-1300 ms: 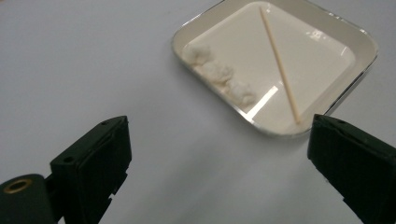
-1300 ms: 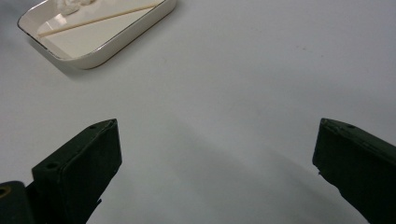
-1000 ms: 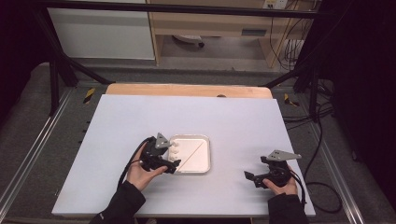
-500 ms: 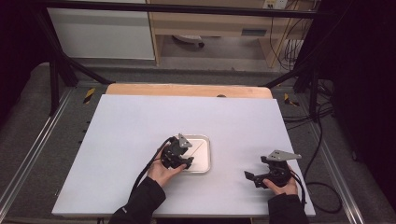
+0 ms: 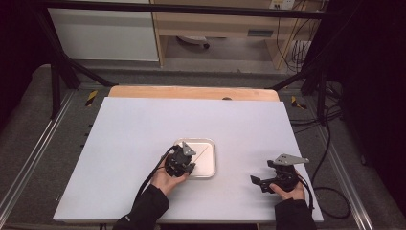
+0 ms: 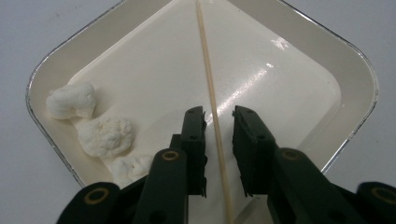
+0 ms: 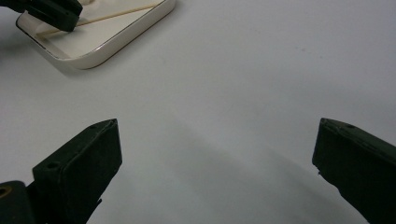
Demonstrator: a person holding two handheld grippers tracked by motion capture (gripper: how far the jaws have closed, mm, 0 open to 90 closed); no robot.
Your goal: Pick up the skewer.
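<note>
left gripper (image 6: 218,140) closing around skewer (image 6: 208,84) (pads not touching), tray (image 5: 210,165) on white table (image 5: 134,129); right gripper (image 7: 217,172) wide open.

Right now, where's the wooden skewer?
The wooden skewer lies in the white tray, running between the left tool's two jaws in the left gripper view. The marshmallows sit to its left in that view.

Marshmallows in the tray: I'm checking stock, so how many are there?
3, clustered along one tray edge: one marshmallow outermost, one beside it, one partly behind the left tool. More may be hidden.
</note>
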